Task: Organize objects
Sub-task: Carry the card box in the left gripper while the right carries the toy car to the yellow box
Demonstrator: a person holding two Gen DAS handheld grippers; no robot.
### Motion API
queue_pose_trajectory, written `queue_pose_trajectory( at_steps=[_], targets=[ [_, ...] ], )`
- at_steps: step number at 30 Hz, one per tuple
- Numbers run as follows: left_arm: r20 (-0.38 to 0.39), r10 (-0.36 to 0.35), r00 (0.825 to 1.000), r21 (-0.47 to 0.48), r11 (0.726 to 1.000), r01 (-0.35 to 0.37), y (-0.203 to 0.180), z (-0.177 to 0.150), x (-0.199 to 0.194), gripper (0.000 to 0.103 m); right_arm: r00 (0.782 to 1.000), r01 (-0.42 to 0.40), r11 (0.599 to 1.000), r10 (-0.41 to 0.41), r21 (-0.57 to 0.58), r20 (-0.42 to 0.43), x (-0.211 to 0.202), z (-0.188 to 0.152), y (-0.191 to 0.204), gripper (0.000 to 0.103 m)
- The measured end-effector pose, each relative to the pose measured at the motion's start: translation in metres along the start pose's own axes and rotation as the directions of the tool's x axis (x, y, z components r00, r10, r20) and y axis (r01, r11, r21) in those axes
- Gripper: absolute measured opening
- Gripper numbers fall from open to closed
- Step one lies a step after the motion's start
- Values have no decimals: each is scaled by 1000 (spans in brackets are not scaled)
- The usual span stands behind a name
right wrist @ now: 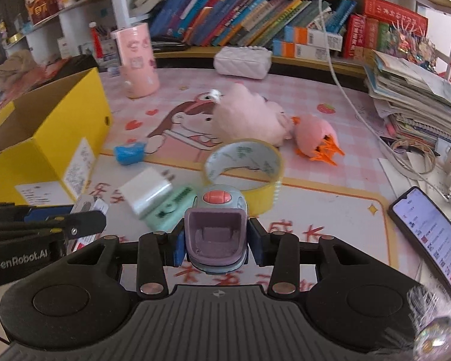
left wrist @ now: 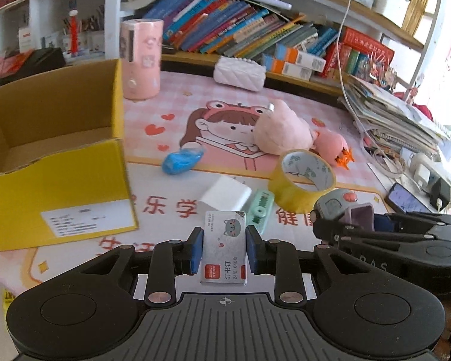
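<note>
My left gripper (left wrist: 224, 248) is shut on a small white staple box (left wrist: 224, 246) with a cat picture, held just above the desk mat. My right gripper (right wrist: 216, 240) is shut on a grey-blue and purple toy-like gadget (right wrist: 216, 234) with a pink button; it also shows in the left wrist view (left wrist: 342, 207). An open yellow cardboard box (left wrist: 54, 162) stands to the left, also in the right wrist view (right wrist: 45, 138). On the mat lie a white charger (left wrist: 225, 194), a mint correction tape (left wrist: 260, 207), a yellow tape roll (left wrist: 302, 177), a blue wrapped item (left wrist: 182, 159) and a pink plush (left wrist: 281, 131).
A pink cylindrical holder (left wrist: 141, 58) and a white quilted pouch (left wrist: 239, 73) stand at the back. Books fill the shelf (left wrist: 240, 30). A paper stack (left wrist: 397, 114), cables and a phone (right wrist: 430, 237) lie at the right.
</note>
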State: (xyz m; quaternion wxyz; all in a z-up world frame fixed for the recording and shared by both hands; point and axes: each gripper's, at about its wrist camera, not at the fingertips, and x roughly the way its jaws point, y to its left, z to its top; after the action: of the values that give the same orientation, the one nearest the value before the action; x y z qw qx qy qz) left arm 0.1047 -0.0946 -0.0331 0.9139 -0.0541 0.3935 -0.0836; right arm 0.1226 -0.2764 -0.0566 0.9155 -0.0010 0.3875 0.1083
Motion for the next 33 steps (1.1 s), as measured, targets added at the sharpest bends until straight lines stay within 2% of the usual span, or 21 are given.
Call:
queue_pose_trajectory(
  at_steps=[15,33],
  targets=[
    [55,1,998,-43,999,2,77,-24,-65,28,1000,-29,997,29,-66,1,-27,-20,100,39],
    [89,33,995,-84,996,-26,156,-54,-116,28,997,-70,992,72,-107,14,-45,-43,200,39]
  ],
)
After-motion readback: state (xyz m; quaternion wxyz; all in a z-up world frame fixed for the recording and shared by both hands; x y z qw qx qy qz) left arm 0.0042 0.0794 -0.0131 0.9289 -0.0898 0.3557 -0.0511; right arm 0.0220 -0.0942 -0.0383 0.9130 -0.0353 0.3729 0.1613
